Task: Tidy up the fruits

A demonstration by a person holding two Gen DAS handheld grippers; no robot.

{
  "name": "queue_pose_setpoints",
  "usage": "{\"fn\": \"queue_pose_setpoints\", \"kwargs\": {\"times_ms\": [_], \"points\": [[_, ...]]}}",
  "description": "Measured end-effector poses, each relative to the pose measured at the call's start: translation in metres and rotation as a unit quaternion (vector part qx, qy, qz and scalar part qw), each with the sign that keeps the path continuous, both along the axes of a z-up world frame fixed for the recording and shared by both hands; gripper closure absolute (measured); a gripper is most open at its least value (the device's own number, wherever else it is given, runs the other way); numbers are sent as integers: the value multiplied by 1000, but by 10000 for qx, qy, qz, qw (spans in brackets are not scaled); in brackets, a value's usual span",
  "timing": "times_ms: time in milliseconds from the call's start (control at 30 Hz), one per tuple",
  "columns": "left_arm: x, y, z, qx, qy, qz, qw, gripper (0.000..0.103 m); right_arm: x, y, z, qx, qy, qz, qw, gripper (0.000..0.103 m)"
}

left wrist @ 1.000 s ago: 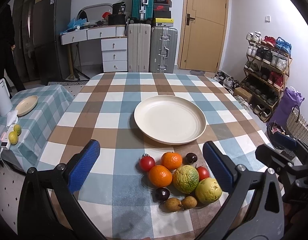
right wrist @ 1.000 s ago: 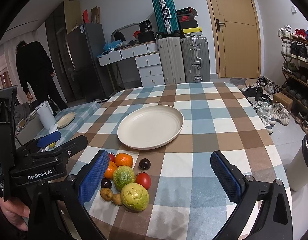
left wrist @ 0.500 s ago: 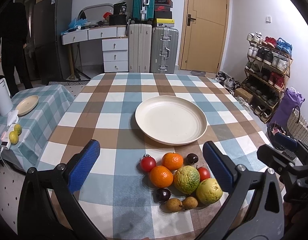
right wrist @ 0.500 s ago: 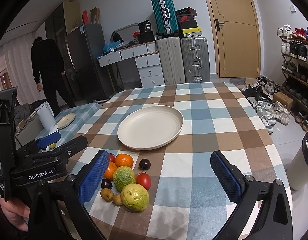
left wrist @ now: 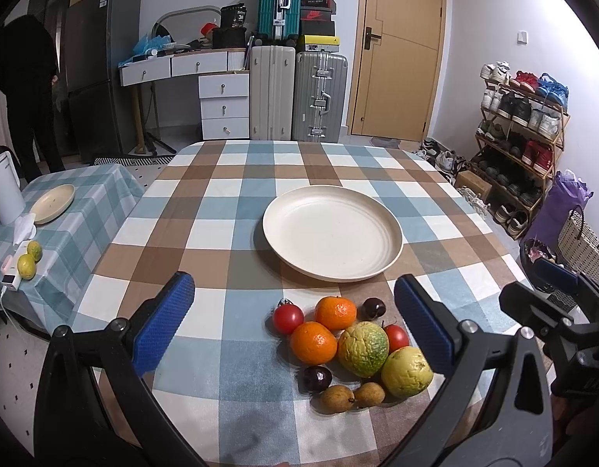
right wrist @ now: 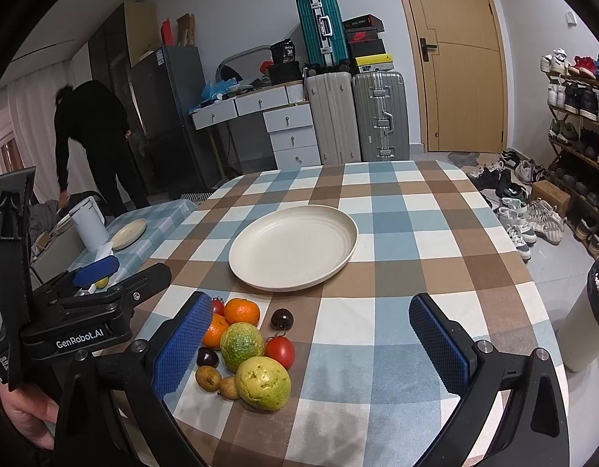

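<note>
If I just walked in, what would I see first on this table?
You would first see the bright pile of fruit at the near edge of the checked tablecloth: oranges, red tomatoes, dark plums and two big bumpy yellow-green fruits. Just behind it sits a large round cream plate, with nothing on it. Stacked suitcases stand by the far wall.

In the right wrist view, the blue pad (right wrist: pixel 184 344) at 8 o'clock covers part of one orange (right wrist: pixel 216 330) and most of a small tomato (right wrist: pixel 218 305). The hand (right wrist: pixel 25 418) at 8 o'clock is cut off by the edge. In the left wrist view, the right gripper (left wrist: pixel 556 311) at 4 o'clock runs off the edge, so only part shows. The person in black (left wrist: pixel 21 89) at 10 o'clock is half cut off. The labels on the shoe boxes (left wrist: pixel 317 17) are too small to read.
</note>
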State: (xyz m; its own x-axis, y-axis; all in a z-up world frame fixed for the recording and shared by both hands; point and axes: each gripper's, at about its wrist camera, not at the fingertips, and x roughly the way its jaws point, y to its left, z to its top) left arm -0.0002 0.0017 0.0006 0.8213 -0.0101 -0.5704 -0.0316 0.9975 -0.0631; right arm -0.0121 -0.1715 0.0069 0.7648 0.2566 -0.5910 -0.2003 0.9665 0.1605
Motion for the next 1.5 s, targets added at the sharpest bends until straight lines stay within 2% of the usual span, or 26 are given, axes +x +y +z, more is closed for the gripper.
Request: {"fn": "queue_pose_setpoints", "kwargs": {"times_ms": [700, 933, 1033, 1133, 1333, 1500], "points": [[-2, 2, -3, -21, 13, 47, 10000, 1, 0, 0, -1, 9, 23, 4, 10000, 0], [-1, 4, -4, 31, -9, 103, 9999, 0, -1, 6, -10, 56, 181, 161, 9997, 0], [-2, 9, 0, 56, -102, 166, 9998, 0, -1, 9, -19, 107, 422, 383, 9983, 0], [-4, 16, 3, 43, -153, 256, 9995, 0, 2, 9, -30, 357, 804, 618, 9942, 0], [-1, 32, 6, -264, -72, 397, 9988, 1, 5, 13, -52, 505, 1421, 887, 9846, 1], [-1, 38, 10, -391, -79, 410, 9984, 1, 10, 26, -65, 384, 1746, 1007, 9787, 16]]}}
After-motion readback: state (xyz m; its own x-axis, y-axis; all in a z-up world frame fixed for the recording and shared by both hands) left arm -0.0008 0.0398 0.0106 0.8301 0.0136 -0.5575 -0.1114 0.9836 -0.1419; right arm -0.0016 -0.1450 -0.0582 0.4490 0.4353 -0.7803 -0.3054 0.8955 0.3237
